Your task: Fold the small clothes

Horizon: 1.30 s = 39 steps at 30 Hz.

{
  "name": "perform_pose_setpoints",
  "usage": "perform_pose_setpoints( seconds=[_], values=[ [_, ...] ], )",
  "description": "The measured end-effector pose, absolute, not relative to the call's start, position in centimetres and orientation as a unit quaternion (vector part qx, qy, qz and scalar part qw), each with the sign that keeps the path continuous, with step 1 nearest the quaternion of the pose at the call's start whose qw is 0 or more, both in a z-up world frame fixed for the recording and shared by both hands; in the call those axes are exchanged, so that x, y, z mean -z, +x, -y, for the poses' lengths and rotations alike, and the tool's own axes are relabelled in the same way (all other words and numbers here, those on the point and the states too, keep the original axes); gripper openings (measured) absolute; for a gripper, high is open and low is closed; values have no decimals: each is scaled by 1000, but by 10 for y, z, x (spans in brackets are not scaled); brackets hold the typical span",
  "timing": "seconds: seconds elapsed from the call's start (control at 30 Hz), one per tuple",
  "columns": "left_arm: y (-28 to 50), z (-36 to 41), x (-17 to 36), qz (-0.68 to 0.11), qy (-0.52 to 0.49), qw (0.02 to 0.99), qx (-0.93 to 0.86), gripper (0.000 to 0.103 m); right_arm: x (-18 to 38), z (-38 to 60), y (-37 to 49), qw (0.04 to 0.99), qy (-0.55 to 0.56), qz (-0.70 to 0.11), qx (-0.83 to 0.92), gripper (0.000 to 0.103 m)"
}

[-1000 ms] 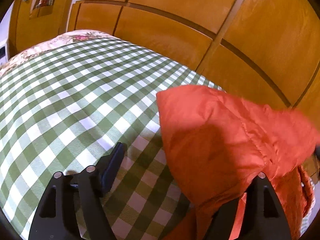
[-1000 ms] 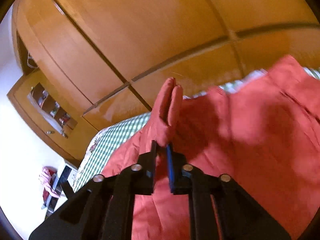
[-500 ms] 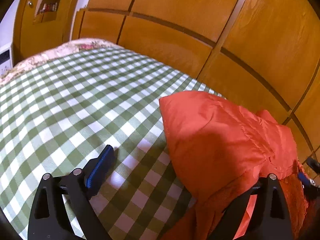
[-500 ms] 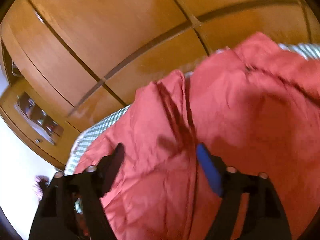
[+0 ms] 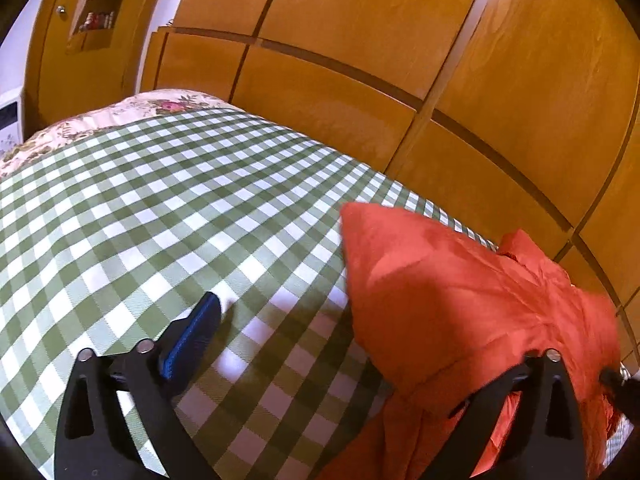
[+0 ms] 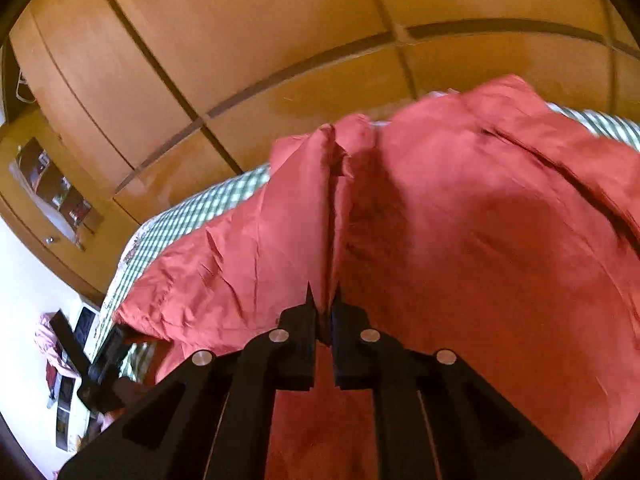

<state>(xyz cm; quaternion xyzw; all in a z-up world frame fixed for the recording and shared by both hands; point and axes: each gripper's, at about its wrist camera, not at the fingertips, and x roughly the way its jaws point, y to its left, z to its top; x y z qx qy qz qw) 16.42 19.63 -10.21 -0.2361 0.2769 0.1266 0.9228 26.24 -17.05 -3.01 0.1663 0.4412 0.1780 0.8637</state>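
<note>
We see the garment (image 5: 460,300) lying on the bed (image 5: 160,208), at its right part in the left view. Behind the bed stands the wardrobe (image 5: 360,60). Our right gripper (image 6: 324,308) sits on a fold of the garment, the left gripper (image 5: 360,344) left of it

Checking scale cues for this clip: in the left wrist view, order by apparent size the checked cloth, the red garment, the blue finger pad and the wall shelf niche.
1. checked cloth
2. red garment
3. blue finger pad and wall shelf niche: they look alike, and the pad's nearness to the camera makes ranking unsure.
</note>
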Motion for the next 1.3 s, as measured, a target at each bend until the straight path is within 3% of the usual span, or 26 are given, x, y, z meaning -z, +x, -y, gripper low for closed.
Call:
perform_pose_setpoints(
  seconds=[0.13,0.3,0.47,0.6,0.8,1.0,1.17,1.3],
  values=[
    [176,-194,107,-310,-227,915,-123,100,74,175,271,848,184,-470,-161,5],
    [189,-196,106,-359,-195,904,-125,100,82,175,270,858,179,-451,-165,5],
    [192,-169,93,-411,56,907,-76,100,88,186,262,855,204,-442,-180,5],
    [159,-156,83,-384,184,904,-19,100,88,188,259,853,204,-442,-188,4],
    [159,-148,65,-372,209,903,-50,100,88,194,257,852,203,-442,-193,5],
    [205,-170,96,-453,110,880,-87,100,88,199,253,854,203,-438,-195,9],
    [183,-176,77,-476,26,879,-1,99,88,197,253,855,206,-434,-196,10],
    [159,-177,65,-483,66,873,28,99,88,200,250,855,207,-433,-197,10]
  ],
)
